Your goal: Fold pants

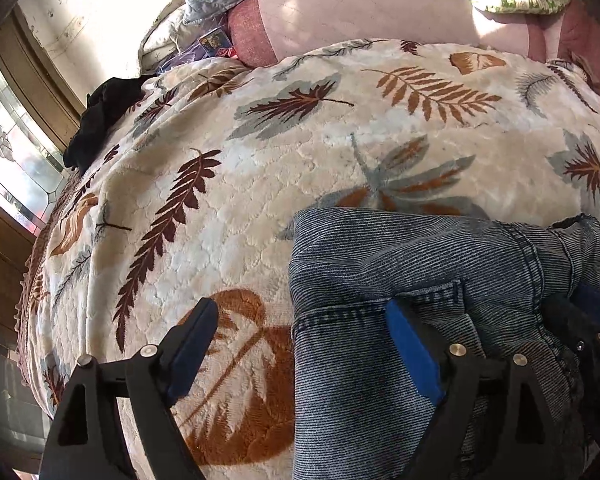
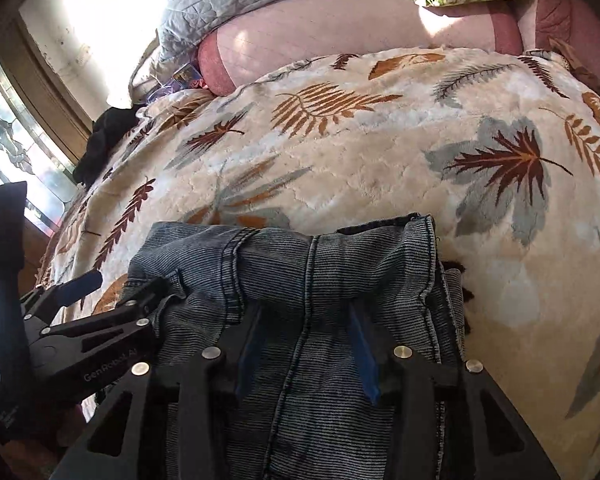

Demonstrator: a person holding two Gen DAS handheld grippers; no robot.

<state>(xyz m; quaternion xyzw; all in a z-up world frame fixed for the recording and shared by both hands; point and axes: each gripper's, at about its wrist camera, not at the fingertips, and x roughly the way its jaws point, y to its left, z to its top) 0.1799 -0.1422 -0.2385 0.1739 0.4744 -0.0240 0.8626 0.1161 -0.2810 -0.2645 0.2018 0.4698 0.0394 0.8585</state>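
left wrist view: jeans folded on the bed, both grippers letting go

left wrist view shows the blue ribbed denim pants [image 1: 440, 288] lying as a folded bundle on the cream plush blanket with brown and grey leaves [image 1: 300, 152] that covers the bed. the left gripper [image 1: 300, 344] stands wide apart, one blue pad over bare blanket, the other resting on the denim's left edge, gripping nothing.

the step in hand looks like releasing and settling the fold. done well, both grippers lift clear without snagging a seam, then press the bundle flat so the edges stay aligned.

right wrist view shows what the other cannot: the right gripper [image 2: 306, 352] partly apart, its pads either side of the centre seam of the pants [image 2: 300, 264], denim between them but seemingly not pinched, and the hem layers stacked at the right. only the left view shows the pocket stitching and the black cloth [image 1: 100, 120] at the far bed edge clearly.
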